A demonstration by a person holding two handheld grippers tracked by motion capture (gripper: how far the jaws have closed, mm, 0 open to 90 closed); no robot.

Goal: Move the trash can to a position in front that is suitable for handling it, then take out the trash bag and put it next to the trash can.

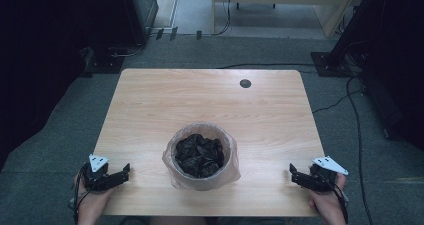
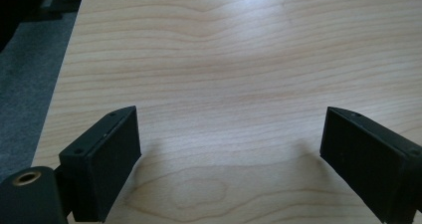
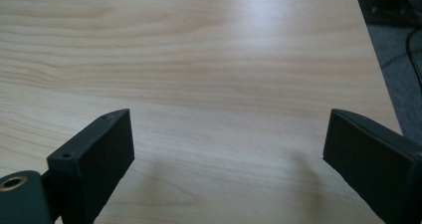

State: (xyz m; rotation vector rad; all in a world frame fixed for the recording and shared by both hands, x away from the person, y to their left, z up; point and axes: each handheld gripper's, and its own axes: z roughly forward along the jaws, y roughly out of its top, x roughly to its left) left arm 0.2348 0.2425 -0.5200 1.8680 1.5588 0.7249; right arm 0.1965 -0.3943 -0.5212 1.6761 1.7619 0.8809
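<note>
Currently idle at the near table (image 1: 150, 100) corners: left gripper (image 1: 125, 172) at 8 o'clock, jaws wide, empty; lined bin (image 1: 201, 156) of dark scraps at centre, untouched; right gripper (image 1: 295, 174) at 4 o'clock, also spread, empty. Next, likely: reach inward to bin rim. Gripper views give bare wood between jaws.

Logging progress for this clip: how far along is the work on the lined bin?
Looks done: the bin stands mid-table with a clear bag folded over its rim and dark crumpled material inside. In hand: nothing; the left gripper and right gripper rest open at the table's near corners, apart from the bin. Left: probably nothing, or everything; the pictures do not tell.
</note>
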